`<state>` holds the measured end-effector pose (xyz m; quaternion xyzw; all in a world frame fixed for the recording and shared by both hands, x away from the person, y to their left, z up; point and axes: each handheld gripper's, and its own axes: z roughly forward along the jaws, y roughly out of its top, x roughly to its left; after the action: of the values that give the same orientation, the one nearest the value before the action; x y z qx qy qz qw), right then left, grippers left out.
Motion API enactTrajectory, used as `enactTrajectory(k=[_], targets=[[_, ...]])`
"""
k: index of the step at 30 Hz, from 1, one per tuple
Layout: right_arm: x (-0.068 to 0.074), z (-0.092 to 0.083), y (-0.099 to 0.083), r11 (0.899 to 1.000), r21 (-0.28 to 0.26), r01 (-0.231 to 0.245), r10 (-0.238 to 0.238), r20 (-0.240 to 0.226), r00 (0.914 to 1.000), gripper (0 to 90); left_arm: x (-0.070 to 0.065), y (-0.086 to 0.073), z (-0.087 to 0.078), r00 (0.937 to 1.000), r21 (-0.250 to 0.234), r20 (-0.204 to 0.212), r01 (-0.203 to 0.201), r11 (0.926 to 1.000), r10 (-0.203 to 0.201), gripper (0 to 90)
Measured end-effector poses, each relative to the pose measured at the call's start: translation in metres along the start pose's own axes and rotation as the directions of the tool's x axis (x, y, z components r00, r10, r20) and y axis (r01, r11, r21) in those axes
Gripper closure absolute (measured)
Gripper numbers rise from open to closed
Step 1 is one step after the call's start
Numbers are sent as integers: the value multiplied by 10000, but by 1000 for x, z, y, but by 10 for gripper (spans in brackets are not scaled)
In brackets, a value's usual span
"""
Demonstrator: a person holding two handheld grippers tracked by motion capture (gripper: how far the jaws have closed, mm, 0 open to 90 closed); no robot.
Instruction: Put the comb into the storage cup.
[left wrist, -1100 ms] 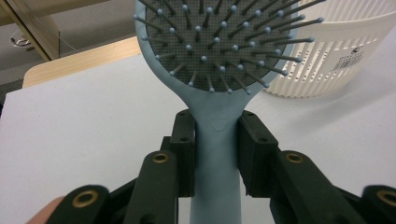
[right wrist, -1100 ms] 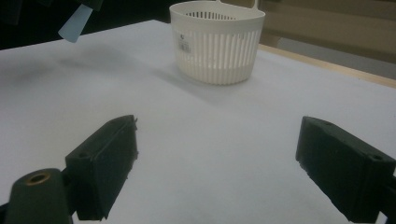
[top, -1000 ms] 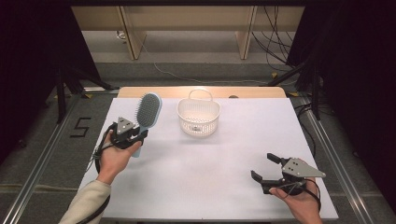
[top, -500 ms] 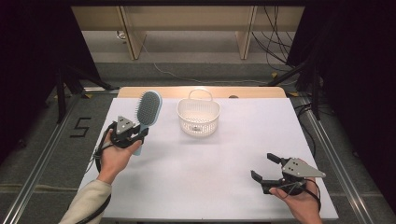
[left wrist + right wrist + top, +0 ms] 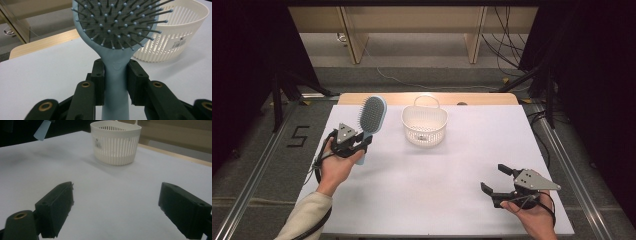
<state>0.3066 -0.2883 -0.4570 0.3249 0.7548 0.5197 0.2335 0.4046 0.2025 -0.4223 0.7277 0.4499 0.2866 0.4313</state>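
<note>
The left gripper [image 5: 362,142] had its jaws closed on the slim neck of the hairbrush [image 5: 117,32], just below the head, with the whole bristle pad standing out beyond the pads and the handle running back between the jaws toward the hand. That grip looked risky: the head was the heavy end and sat well forward of the pinch, so the brush could pivot or droop between the pads if the hand tilted, and the smooth, rounded handle might slide through. If the brush was meant for the basket [image 5: 424,125], which stood ahead of the left jaws and off to one side, the long handle could catch the rim or tip the light basket over. The brush itself was pale blue plastic with an oval head, a grey cushion and dark pins tipped with small blue balls, its bristle face turned up toward the left gripper camera. The right gripper [image 5: 494,182] stood with its jaws spread wide and nothing between them, low over the white table [image 5: 452,200], the basket well ahead of its jaws.
</note>
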Motion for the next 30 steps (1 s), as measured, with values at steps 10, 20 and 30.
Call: enactTrajectory(k=[10, 20, 30], targets=[[0, 0, 0, 10000, -12, -12, 12, 0, 10000, 133, 0, 4, 1, 10000, -187, 42, -14, 9998, 15, 697], [0, 0, 0, 10000, -14, -22, 22, -15, 10000, 132, -1, 7, 2, 10000, -267, 71, -64, 9996, 66, 697], [0, 0, 0, 10000, -16, -9, 9, -15, 10000, 132, -1, 11, 2, 9999, -418, 124, -106, 9991, 112, 698]])
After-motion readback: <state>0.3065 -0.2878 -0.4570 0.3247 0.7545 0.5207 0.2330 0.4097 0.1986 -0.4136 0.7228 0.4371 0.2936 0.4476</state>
